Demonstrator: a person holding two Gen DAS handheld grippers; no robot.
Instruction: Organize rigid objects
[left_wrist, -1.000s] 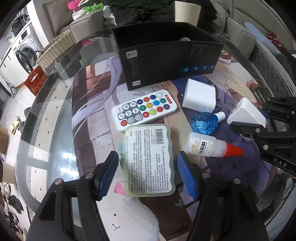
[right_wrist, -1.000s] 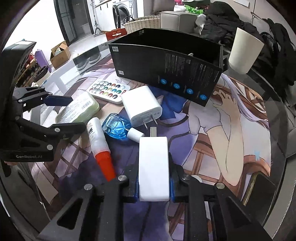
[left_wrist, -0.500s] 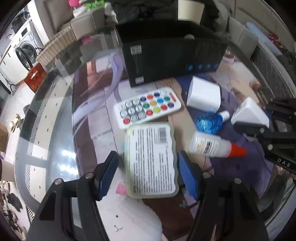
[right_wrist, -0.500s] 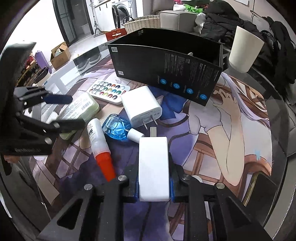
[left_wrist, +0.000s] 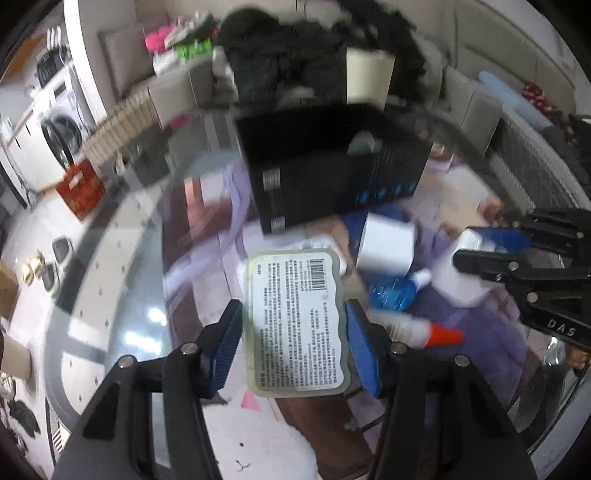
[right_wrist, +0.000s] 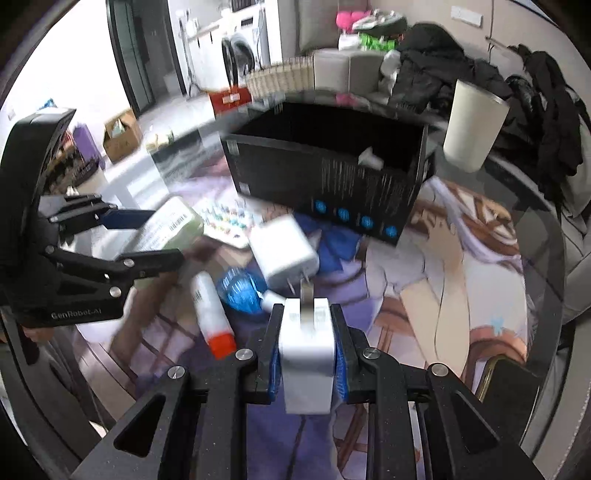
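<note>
Two loads sat before your open black cardboard box: the closing left gripper straddled the pale-green labelled flat case, the right gripper clenched the white rectangular plug adapter.

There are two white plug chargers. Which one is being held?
The slimmer white charger, squeezed between the right gripper's fingers. The squarer charger lies loose on the table, near the black box.

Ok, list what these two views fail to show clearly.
- Remote control: right wrist view, blurred; in the left wrist view hidden behind the green case.
- Black box contents: walls hide all but something white.
- Glue bottle label: left wrist view, blurred.
</note>
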